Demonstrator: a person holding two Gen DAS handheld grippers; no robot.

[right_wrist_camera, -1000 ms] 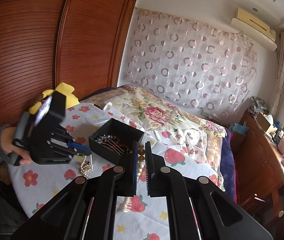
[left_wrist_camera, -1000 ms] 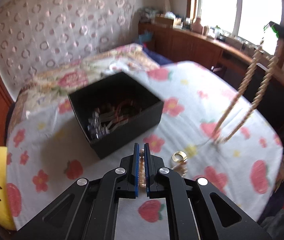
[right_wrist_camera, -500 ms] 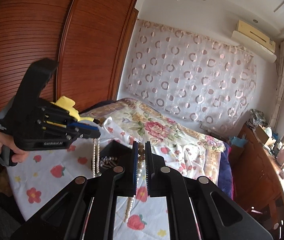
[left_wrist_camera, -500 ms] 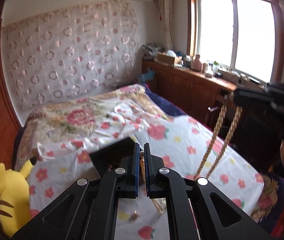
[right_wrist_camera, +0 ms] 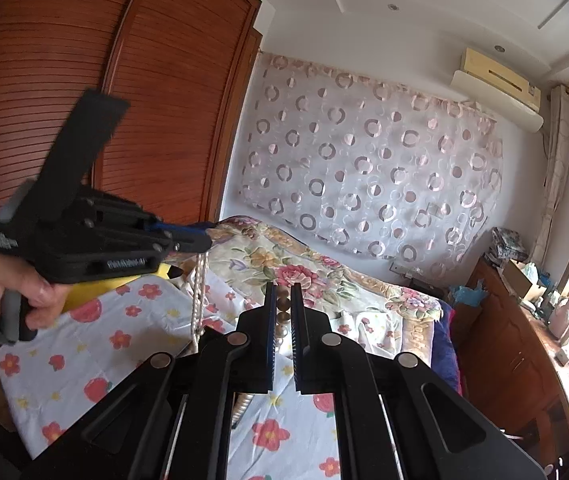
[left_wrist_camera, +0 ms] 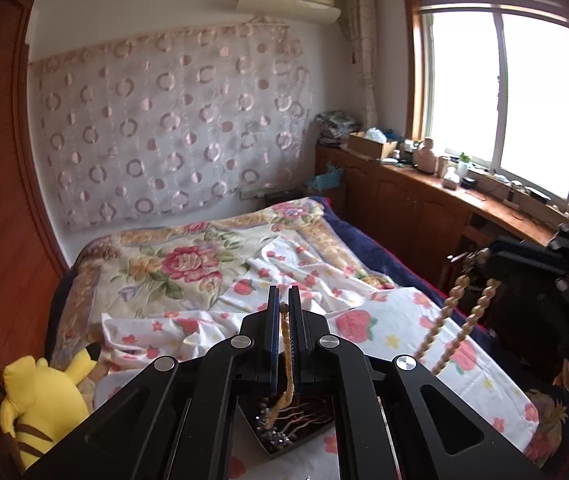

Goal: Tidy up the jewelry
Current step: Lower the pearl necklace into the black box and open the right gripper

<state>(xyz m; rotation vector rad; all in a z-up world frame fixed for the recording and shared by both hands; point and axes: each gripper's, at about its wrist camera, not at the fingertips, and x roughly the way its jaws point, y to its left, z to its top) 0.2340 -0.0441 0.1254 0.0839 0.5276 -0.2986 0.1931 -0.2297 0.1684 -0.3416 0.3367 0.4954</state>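
Observation:
My left gripper is shut on a thin pale bead necklace. The strand hangs straight down over the black box of hairpins and jewelry, mostly hidden under the gripper. In the right wrist view the left gripper is at the left in a person's hand, the pale strand dangling from it. My right gripper is shut on a necklace of large golden beads. In the left wrist view the right gripper is at the right, with two golden strands hanging to the bed.
A flowered sheet covers the bed. A yellow plush toy lies at its left edge by the wooden wardrobe. A low wooden cupboard with clutter runs under the window on the right.
Both grippers have risen, each lifting its necklace clear of the sheet. The black box has slid from mid-view to under the left gripper.

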